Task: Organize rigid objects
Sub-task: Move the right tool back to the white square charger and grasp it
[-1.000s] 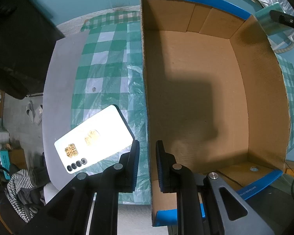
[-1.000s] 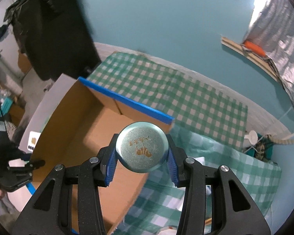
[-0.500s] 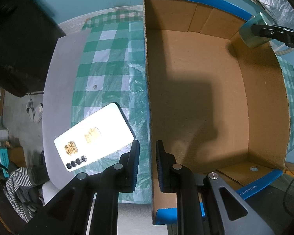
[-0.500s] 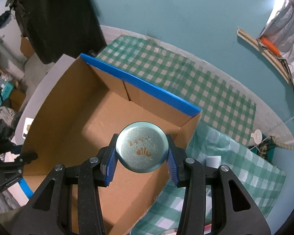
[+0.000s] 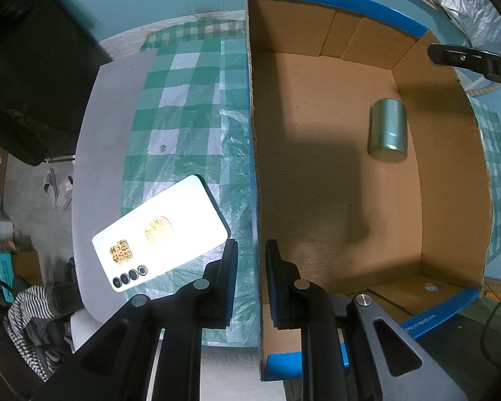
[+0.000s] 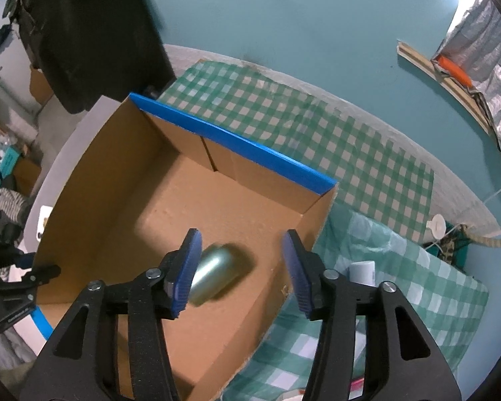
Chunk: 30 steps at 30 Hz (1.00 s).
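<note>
A teal metal can point(image 5: 387, 130) lies on its side on the floor of the cardboard box point(image 5: 334, 0), near the right wall. In the right wrist view the can point(image 6: 213, 277) is blurred, below and apart from my right gripper point(image 6: 242, 244). Its jaws are opening and nothing is between them. The box point(image 6: 230, 143) has blue tape on its rims. My left gripper point(image 5: 250, 250) straddles the box's left wall, shut on it. A white phone point(image 5: 160, 234) lies face down on the checked cloth just left of that gripper.
A green checked cloth point(image 5: 183, 107) covers the grey round table point(image 5: 97, 153), whose edge runs left of the phone. A white roll point(image 6: 362, 272) stands on the cloth right of the box. A black object point(image 5: 33, 60) looms at upper left.
My right gripper came over the box and its jaws spread. The can has left them and now lies on the box floor. The left gripper has stayed put.
</note>
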Each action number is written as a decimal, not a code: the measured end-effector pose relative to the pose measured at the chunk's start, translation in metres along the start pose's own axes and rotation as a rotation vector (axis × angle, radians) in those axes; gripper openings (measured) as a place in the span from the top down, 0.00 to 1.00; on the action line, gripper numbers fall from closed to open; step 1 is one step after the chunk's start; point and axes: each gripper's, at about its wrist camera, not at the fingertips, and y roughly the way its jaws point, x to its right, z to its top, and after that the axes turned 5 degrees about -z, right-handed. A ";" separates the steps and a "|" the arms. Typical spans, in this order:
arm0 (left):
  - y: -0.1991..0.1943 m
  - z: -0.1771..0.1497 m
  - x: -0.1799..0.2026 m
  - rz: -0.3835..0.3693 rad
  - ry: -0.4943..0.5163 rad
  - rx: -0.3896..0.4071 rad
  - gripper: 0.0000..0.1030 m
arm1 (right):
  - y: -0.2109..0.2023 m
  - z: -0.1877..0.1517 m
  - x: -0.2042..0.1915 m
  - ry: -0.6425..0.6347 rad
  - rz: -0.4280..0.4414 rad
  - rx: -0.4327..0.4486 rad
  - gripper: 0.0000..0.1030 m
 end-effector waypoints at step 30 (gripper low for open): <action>-0.001 -0.002 0.004 -0.001 0.000 0.009 0.84 | -0.039 -0.048 0.065 0.188 -0.055 0.009 0.38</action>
